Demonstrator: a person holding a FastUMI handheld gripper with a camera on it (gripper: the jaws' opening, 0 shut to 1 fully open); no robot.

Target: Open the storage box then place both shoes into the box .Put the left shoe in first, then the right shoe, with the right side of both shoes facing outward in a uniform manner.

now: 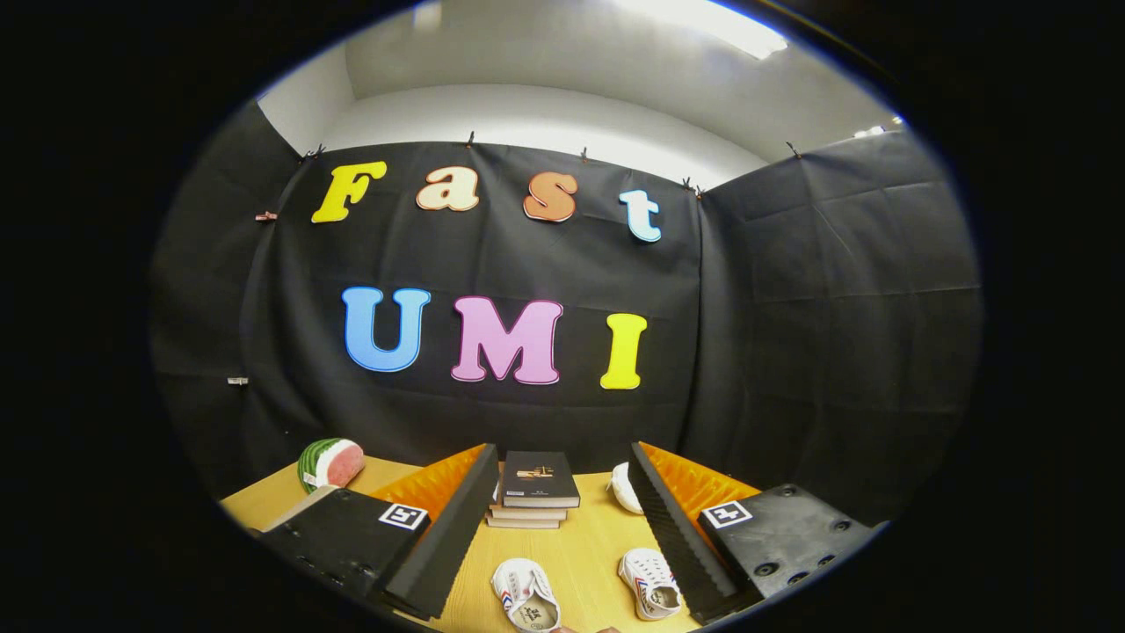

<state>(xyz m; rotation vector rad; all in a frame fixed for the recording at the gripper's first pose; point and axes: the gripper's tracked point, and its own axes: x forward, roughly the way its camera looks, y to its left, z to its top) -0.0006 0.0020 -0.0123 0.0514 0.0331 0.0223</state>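
Below, the gripper (562, 527) is seen with its two fingers (444, 545) spread wide apart and clamped on nothing; a square black-and-white marker tag (403, 516) is fixed on the body behind each finger. Between the fingers, low down and close to them, two small white shoes are laid on the table (580, 549): the one nearer the left finger (525, 594) and the one nearer the right finger (649, 583), both with red and blue stripes on the side and dark printing on the insole that is too small to be read. Just beyond them a stack of books (534, 491) is placed, its dark top cover marked with a gold emblem whose wording cannot be made out. A white rounded object (624, 486) is partly hidden behind the right finger, and what it is cannot be told. A watermelon slice (330, 462) is set on the far left of the table. The surface is a light wood-grain top. The booth is closed by black cloth walls (835, 308) pinned up with small clips, above which a white wall and a ceiling light (703, 22) are seen.
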